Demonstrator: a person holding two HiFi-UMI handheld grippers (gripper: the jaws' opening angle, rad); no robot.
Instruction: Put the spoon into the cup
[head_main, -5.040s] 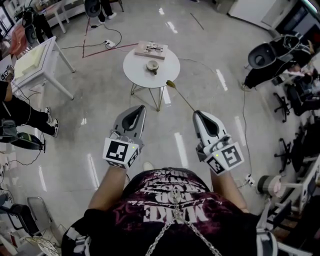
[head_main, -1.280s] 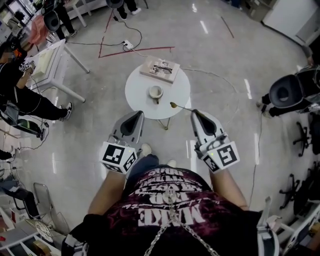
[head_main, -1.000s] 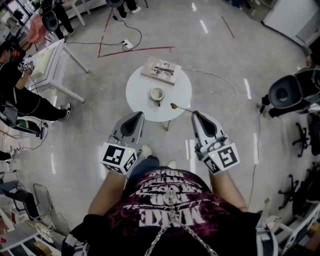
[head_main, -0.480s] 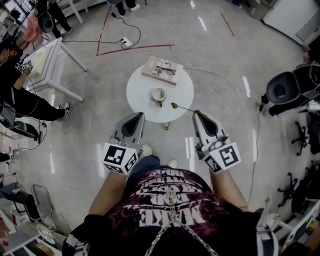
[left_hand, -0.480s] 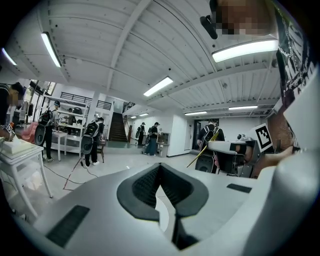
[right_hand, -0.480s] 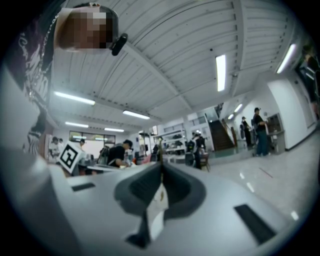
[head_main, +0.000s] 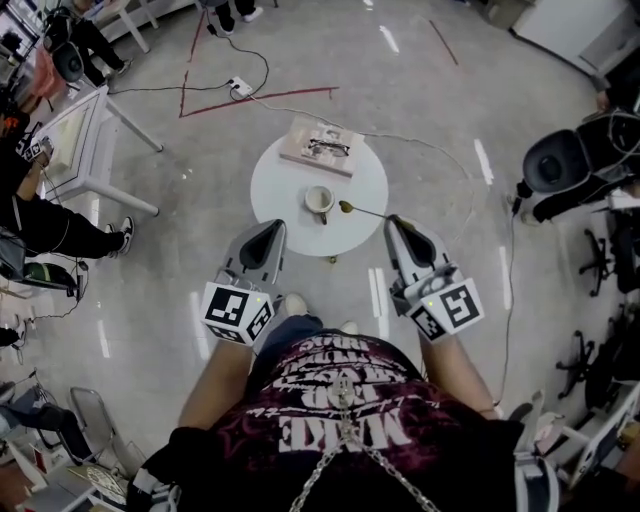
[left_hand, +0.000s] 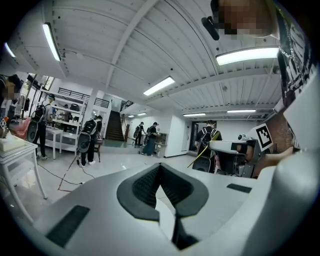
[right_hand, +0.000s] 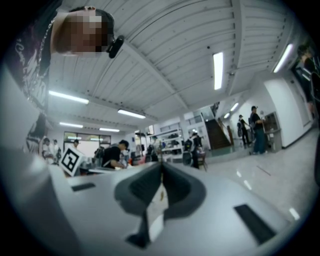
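Observation:
A cream cup (head_main: 319, 202) stands near the middle of a small round white table (head_main: 283, 203). My right gripper (head_main: 393, 222) is shut on the handle of a gold spoon (head_main: 362, 211). The spoon's bowl hangs over the table just right of the cup. In the right gripper view the handle shows as a thin strip between the shut jaws of that gripper (right_hand: 161, 165). My left gripper (head_main: 275, 226) is shut on nothing at the table's near left edge. The left gripper view shows its jaws met (left_hand: 160, 165), with the spoon (left_hand: 201, 152) as a yellow line to the right.
A book with spectacles on it (head_main: 320, 146) lies at the table's far side. Cables and a power strip (head_main: 238, 86) lie on the floor beyond. A white desk (head_main: 80, 130) with seated people is at left, and a black office chair (head_main: 555, 160) at right.
The person has stepped toward the round table, so both grippers have closed in on it. The spoon's bowl has come up beside the cup. Both grips are unchanged.

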